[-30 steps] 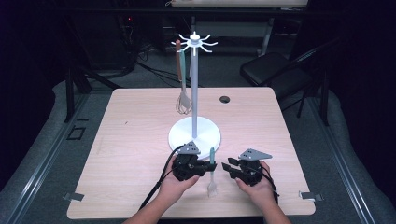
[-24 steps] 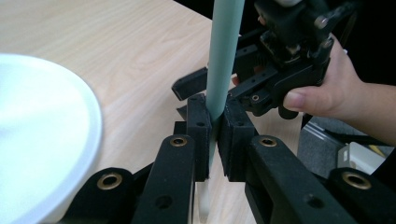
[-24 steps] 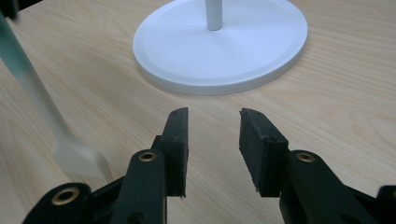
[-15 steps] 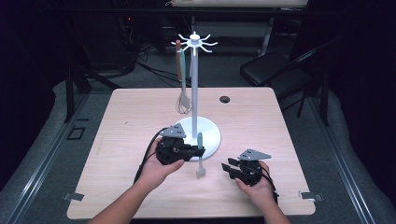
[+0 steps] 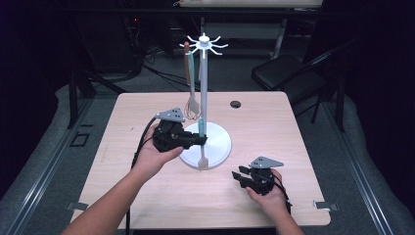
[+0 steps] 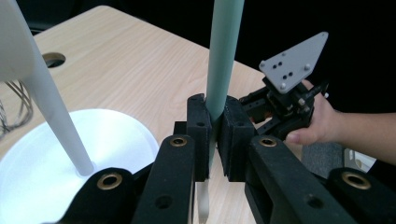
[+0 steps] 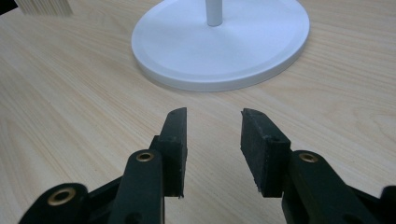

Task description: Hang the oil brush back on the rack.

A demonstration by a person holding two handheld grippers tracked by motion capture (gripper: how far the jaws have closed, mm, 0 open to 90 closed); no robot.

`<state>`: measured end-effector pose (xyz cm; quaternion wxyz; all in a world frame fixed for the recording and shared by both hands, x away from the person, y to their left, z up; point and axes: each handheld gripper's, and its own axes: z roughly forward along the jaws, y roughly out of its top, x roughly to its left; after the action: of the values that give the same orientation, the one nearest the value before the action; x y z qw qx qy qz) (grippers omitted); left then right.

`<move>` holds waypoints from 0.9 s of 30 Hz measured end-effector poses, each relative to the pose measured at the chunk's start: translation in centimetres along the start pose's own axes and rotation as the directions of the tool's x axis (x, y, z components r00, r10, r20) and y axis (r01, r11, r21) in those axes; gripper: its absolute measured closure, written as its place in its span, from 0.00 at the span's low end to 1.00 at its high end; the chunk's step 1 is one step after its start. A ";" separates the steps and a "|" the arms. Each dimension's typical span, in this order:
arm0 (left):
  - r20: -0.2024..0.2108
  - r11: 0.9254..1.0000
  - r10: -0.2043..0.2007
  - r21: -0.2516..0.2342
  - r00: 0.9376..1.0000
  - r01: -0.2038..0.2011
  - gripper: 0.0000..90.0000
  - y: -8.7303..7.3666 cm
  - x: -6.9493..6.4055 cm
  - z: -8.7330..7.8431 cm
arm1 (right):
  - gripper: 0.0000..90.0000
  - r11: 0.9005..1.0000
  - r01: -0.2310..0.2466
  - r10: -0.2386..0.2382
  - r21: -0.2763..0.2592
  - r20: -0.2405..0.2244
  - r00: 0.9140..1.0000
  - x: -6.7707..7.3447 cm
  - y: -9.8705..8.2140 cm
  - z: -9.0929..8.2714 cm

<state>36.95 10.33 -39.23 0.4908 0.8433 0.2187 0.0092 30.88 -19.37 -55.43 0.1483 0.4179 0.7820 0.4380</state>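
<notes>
The left gripper is clamped on the mint-green handle of a spatula, which hangs upright over the white stand base with its pale blade pointing to 6 o'clock. At 4 o'clock from the spatula, well apart, the right gripper rests on the table, its 2 jaws apart with nothing between them; they have just been opening.

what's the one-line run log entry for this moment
left gripper: shut on teal-handled utensil | right gripper: open, empty | rack: whisk hanging
</notes>
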 end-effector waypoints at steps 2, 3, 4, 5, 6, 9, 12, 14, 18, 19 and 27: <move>-0.003 1.000 0.007 0.005 1.000 -0.007 0.93 0.5 0.0 -0.2 | 0.68 1.000 0.003 -0.003 0.001 0.003 1.000 0.0 0.0 0.0; -0.001 1.000 0.008 0.005 1.000 -0.008 0.93 0.8 0.1 -0.3 | 0.68 1.000 0.002 -0.002 0.001 0.004 1.000 0.0 0.0 0.0; 0.000 1.000 0.009 0.006 1.000 -0.009 0.93 1.0 0.1 -0.4 | 0.68 1.000 0.002 -0.002 0.001 0.004 1.000 0.0 0.0 0.0; 0.000 1.000 0.014 0.012 1.000 -0.014 0.93 1.3 0.1 -0.5 | 0.68 1.000 0.002 -0.002 0.001 0.003 1.000 0.0 0.0 0.0; 0.000 1.000 0.020 0.013 1.000 -0.020 0.93 1.6 0.2 -0.6 | 0.68 1.000 0.000 0.000 0.000 0.001 1.000 0.0 0.0 0.0; 0.003 0.999 0.030 0.009 1.000 -0.030 0.93 2.8 0.3 -1.2 | 0.68 1.000 0.000 0.000 0.002 0.003 1.000 -0.1 0.0 0.0; 0.008 0.999 0.033 -0.012 0.999 -0.033 0.93 4.6 0.5 -2.0 | 0.68 1.000 -0.004 0.004 0.001 0.003 1.000 -0.1 -0.1 0.1; 0.006 0.999 0.046 -0.015 0.999 -0.046 0.93 6.0 0.7 -2.6 | 0.68 1.000 -0.005 0.005 0.003 0.002 1.000 -0.1 -0.1 0.1; 0.002 0.998 0.062 -0.029 0.998 -0.062 0.93 8.6 0.7 -3.6 | 0.68 1.000 0.000 0.000 0.013 0.009 1.000 -0.2 -0.1 0.1; 0.000 0.998 0.063 -0.029 0.998 -0.063 0.93 9.1 0.7 -3.8 | 0.68 1.000 -0.001 0.001 0.009 0.006 1.000 -0.3 -0.1 0.2; 0.007 0.998 0.060 -0.028 0.998 -0.060 0.93 11.4 1.3 -4.3 | 0.68 1.000 -0.010 0.010 -0.001 0.001 1.000 -0.3 -0.2 0.2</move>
<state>41.24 9.60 -27.79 0.5029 0.8427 0.1911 0.0237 31.06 -19.51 -55.74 0.1467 0.4221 0.7797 0.4387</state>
